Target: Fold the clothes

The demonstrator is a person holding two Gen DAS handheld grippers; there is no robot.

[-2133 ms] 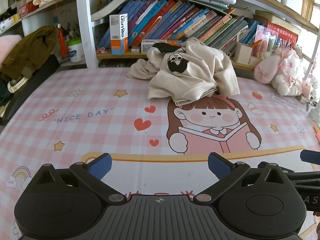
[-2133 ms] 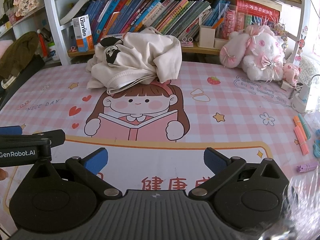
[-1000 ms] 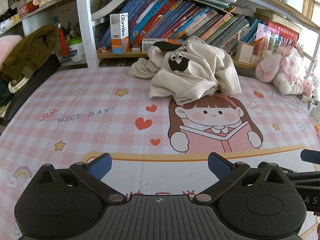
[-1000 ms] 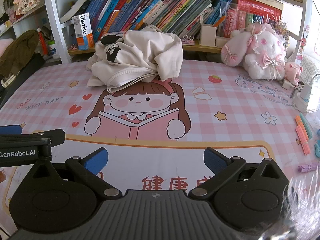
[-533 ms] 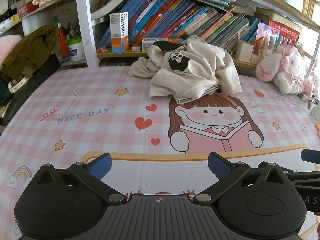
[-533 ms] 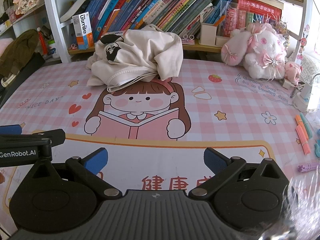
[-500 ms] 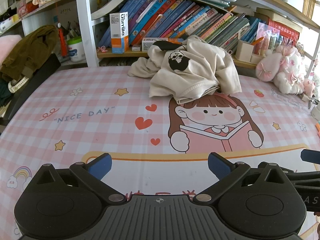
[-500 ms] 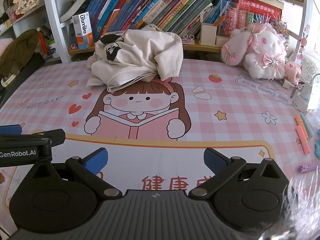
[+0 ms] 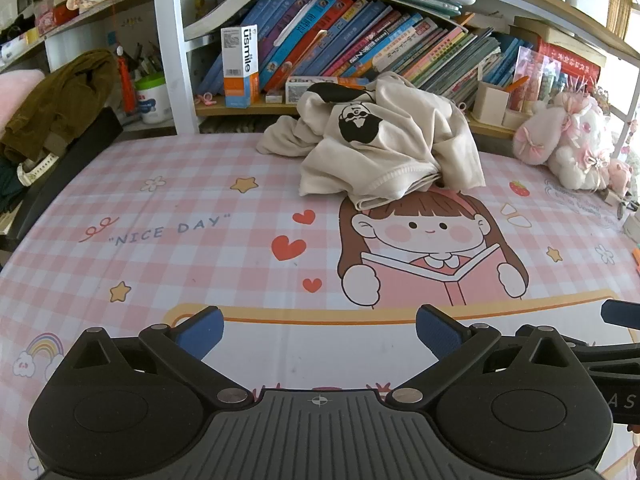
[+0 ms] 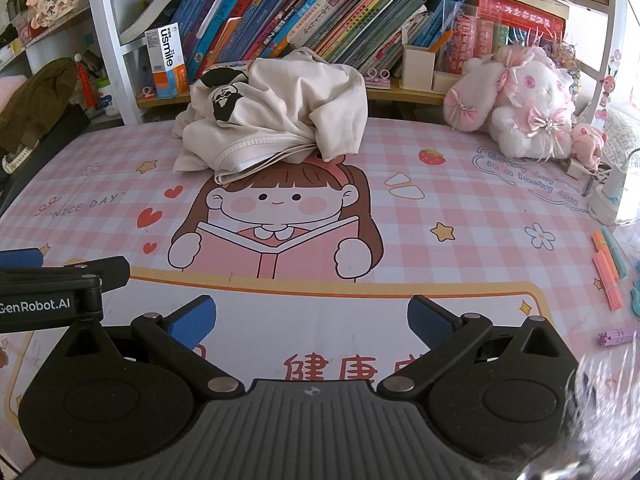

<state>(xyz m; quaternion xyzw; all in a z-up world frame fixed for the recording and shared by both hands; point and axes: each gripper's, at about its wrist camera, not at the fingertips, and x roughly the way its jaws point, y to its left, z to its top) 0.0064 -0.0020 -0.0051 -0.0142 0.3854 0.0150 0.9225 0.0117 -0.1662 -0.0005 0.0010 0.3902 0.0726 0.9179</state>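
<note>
Cream garment (image 9: 384, 148), crumpled heap

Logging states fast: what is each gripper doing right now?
Left gripper: open, holding nothing.
Right gripper: open, holding nothing.

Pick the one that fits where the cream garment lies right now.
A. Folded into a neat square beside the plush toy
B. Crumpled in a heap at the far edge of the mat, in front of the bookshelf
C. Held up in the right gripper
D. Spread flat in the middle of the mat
B: the cream garment sits bunched in a heap at the far edge of the mat, in front of the bookshelf, and both grippers are open and apart from it.
</note>
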